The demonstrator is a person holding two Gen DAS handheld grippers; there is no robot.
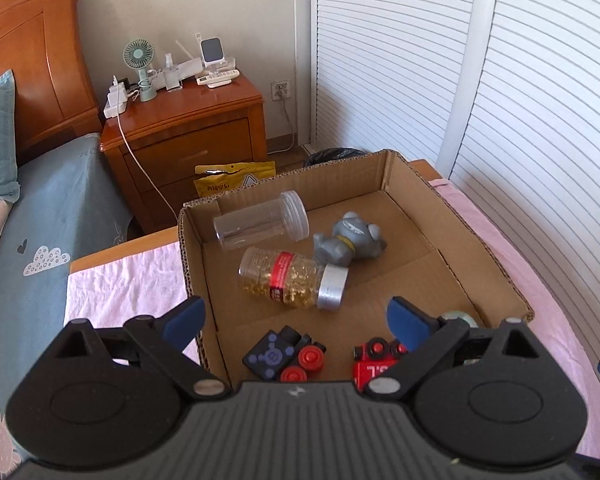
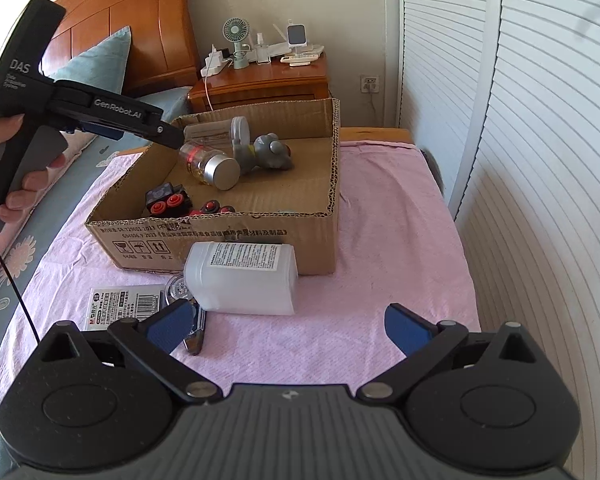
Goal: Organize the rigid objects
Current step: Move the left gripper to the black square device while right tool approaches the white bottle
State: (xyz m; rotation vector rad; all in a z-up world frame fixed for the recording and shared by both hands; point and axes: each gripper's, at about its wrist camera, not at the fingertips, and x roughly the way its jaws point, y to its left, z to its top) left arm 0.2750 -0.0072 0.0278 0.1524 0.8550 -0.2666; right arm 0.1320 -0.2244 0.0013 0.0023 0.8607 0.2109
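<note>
An open cardboard box (image 1: 482, 236) (image 2: 224, 236) stands on a pink cloth. Inside lie a clear empty jar (image 1: 260, 224) (image 2: 216, 130), a capsule bottle with a silver cap (image 1: 288, 276) (image 2: 210, 164), a grey toy figure (image 1: 348, 240) (image 2: 266, 152), a black toy with red wheels (image 1: 284, 354) (image 2: 166, 200) and a red toy (image 1: 376, 360). My left gripper (image 1: 296, 316) (image 2: 168, 134) hangs open over the box's near left part, with nothing between its fingers. My right gripper (image 2: 290, 316) is open just short of a white plastic bottle (image 2: 244, 280) lying in front of the box.
Beside the white bottle lie a carded package (image 2: 124, 304), a small round container (image 2: 176, 286) and a metal tool (image 2: 196, 330). A wooden nightstand (image 1: 188, 120) with a fan stands behind, a bed on the left, white louvred doors (image 2: 540, 160) on the right. A hand (image 2: 24, 184) holds the left gripper.
</note>
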